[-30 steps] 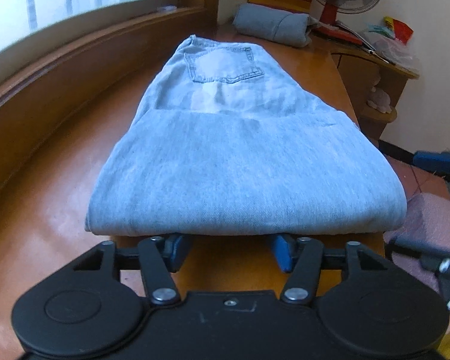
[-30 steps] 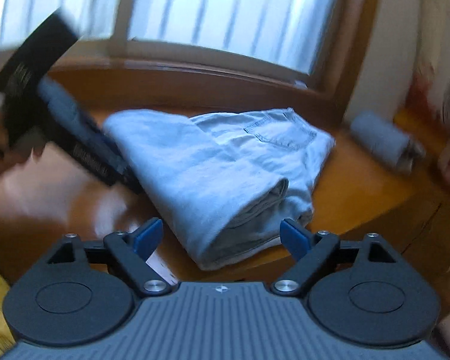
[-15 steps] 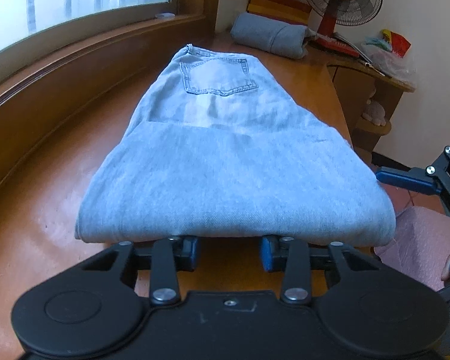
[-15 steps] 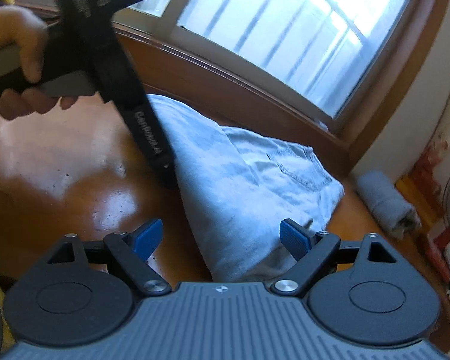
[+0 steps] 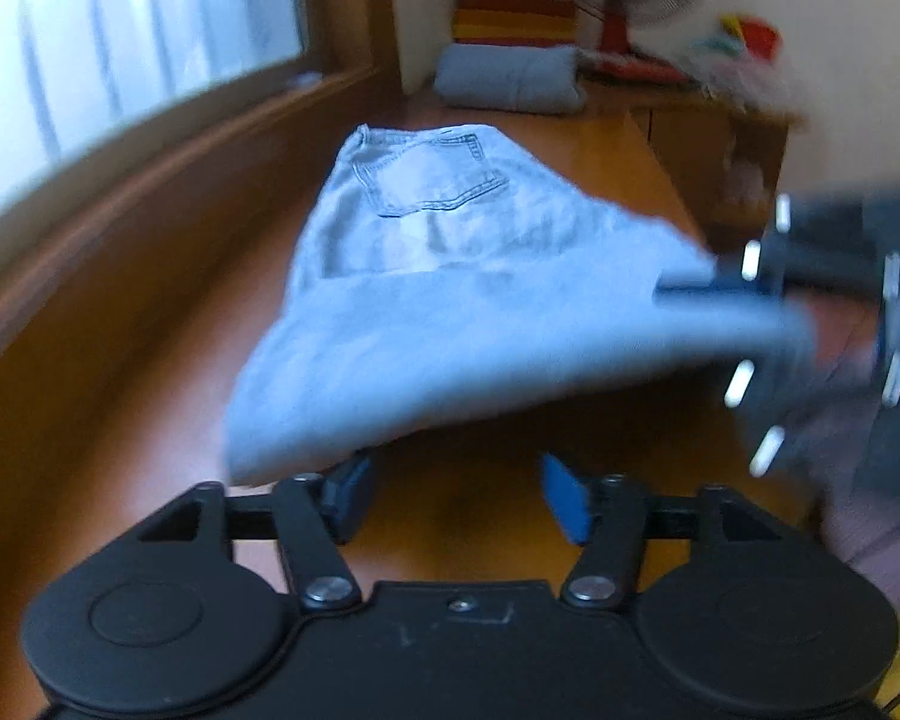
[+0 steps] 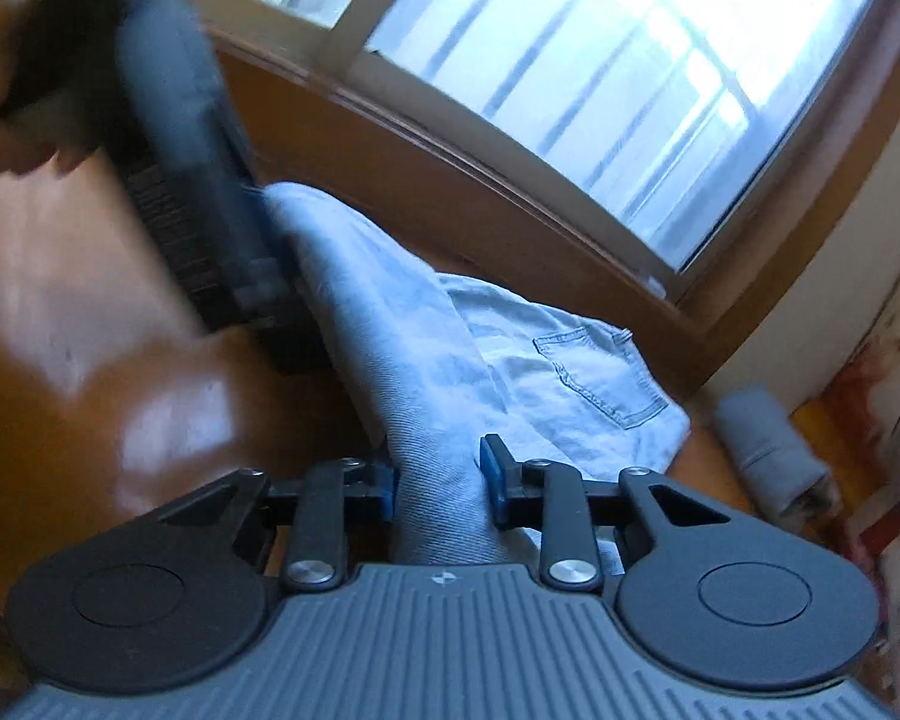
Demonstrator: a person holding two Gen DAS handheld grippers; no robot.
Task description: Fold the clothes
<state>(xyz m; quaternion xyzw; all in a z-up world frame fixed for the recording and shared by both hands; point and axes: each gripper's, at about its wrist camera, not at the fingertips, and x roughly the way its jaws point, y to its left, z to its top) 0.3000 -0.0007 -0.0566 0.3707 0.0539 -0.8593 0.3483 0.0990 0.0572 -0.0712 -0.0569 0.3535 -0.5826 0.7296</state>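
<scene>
Jeans point(image 6: 426, 360) half-folded on bench point(image 5: 120, 360) — right tool point(image 6: 438, 483) has just closed on their corner, left tool point(image 5: 456, 498) has just reopened, empty; lone grip may drag fold askew

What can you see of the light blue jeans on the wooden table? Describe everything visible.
The jeans are pale, faded denim, folded over on the wooden table, a stitched back pocket facing up at the far end. The right gripper has just closed its jaws on the near folded edge, lifting that corner. The left gripper stands open at the other corner.
</scene>
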